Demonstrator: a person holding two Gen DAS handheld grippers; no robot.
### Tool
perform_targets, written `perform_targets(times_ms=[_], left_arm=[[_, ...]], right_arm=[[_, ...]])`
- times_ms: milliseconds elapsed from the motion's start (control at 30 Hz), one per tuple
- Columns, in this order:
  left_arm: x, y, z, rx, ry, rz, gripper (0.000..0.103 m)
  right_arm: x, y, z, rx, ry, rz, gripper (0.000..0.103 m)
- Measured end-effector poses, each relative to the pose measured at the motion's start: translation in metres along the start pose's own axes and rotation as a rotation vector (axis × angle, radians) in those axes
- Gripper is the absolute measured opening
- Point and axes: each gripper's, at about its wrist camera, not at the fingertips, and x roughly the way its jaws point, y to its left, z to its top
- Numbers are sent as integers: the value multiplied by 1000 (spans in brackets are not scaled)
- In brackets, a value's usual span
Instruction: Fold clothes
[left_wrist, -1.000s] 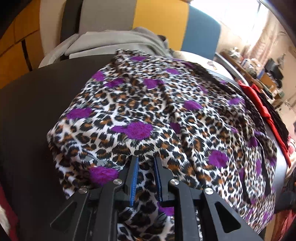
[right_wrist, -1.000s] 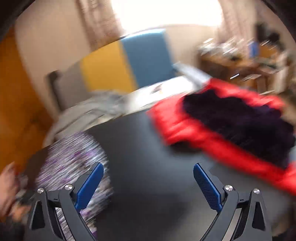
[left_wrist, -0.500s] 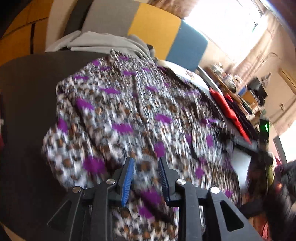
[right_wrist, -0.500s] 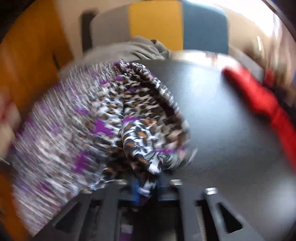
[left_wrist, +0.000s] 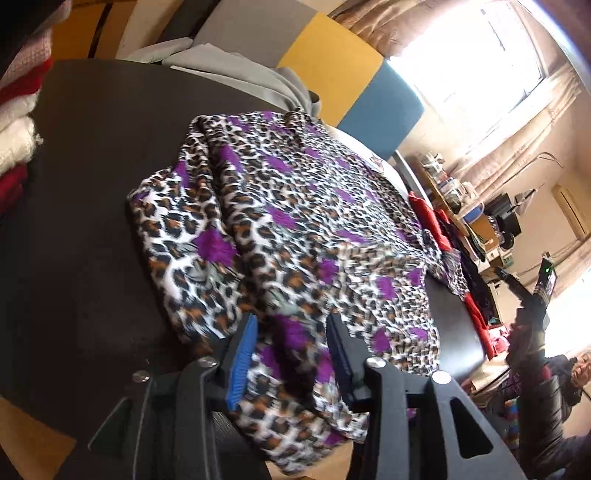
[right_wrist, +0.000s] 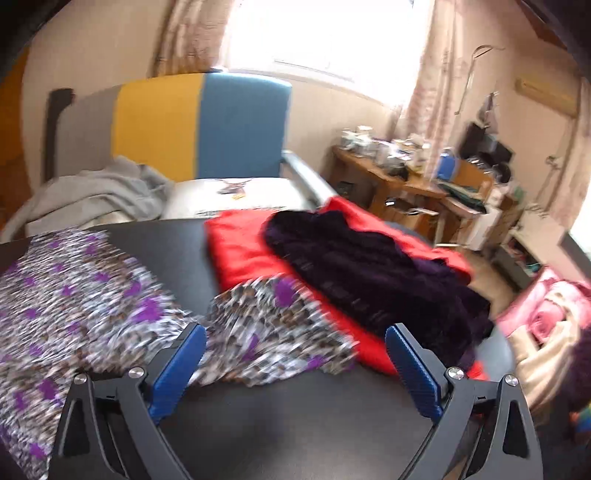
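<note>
Leopard-print garment with purple spots, rumpled on black table, left jaws opening over it, right jaws wide, empty

The blouse lies spread on the table, taking up its middle and reaching the near edge. In the right wrist view it sits at the left, with one flap stretching right until it overlaps the red garment. A dark garment lies on top of the red one, toward the table's right side. Behind the table stands a chair, with a grey garment heaped before its back at the left. A stack of folded clothes sits at the table's left edge. A cluttered desk stands far right, behind the table.
</note>
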Motion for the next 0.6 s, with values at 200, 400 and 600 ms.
perform_targets(times_ms=[200,400,600], left_arm=[[7,-19,-14,74,77,53,43],[27,-23,-10,76,126,126,32],[8,2,20,-83,53,-25,3]], right_arm=[[-31,97,-47,-97,44,488,99],[-34,225,-107,-238,185,798,99],[-26,226,-136,-185,232,839,100]])
